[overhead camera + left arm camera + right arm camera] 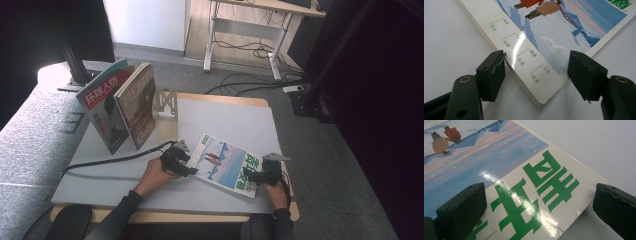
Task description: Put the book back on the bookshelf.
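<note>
A magazine [225, 162] with a blue snowy cover and large green characters lies flat and askew on the grey mat [225, 120]. My left gripper [187, 167] is at its left corner. In the left gripper view the black jaws of the left gripper [537, 56] stand apart on either side of that corner of the magazine [549, 37]; the left pad is at the spine edge and the right pad is off the paper. My right gripper [252, 176] is at the near right corner. In the right gripper view its jaws [539, 192] are wide apart over the green title of the magazine [486, 157].
Two magazines [107, 105] [139, 102] stand upright, leaning against a metal bookend [166, 102] at the back left. The left gripper's cable [115, 160] trails left across the mat. The wooden table edge [200, 217] runs along the near side.
</note>
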The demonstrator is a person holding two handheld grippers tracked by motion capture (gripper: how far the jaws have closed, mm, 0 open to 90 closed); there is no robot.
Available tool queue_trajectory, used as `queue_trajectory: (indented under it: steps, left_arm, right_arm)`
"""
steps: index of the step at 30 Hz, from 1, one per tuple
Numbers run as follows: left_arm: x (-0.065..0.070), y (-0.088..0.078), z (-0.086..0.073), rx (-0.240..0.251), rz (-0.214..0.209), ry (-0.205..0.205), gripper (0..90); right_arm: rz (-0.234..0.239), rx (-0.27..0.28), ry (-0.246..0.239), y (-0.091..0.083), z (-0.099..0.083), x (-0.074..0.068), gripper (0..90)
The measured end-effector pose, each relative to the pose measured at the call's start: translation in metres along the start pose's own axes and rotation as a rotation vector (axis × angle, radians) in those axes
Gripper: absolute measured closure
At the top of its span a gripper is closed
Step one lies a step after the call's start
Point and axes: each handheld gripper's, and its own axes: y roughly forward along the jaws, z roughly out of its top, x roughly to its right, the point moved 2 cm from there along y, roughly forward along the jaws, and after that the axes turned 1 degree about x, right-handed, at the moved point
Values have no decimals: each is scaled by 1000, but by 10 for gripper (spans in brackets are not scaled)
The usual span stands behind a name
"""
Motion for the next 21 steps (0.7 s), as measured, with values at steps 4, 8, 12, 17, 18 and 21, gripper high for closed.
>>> queue_trajectory:
  steps: [4, 8, 12, 17, 18, 21]
  left_arm:
    - [4, -1, -2, -3, 7, -2, 304]
    - [8, -3, -4, -3, 15, -8, 303]
    - [12, -4, -7, -1, 19, -14, 303]
    - [19, -7, -12, 4, 24, -21, 303]
    - [20, -7, -13, 2, 24, -18, 303]
    - [24, -8, -15, 7, 26, -22, 303]
  right_arm:
    - [5, 3, -5, 2, 2, 1, 0]
    - [10, 3, -8, 5, 4, 1, 0]
    - [15, -1, -12, 8, 7, 2, 0]
    - [24, -2, -19, 13, 11, 3, 0]
    - [27, -3, -21, 14, 12, 3, 0]
    - [32, -4, -27, 17, 14, 3, 0]
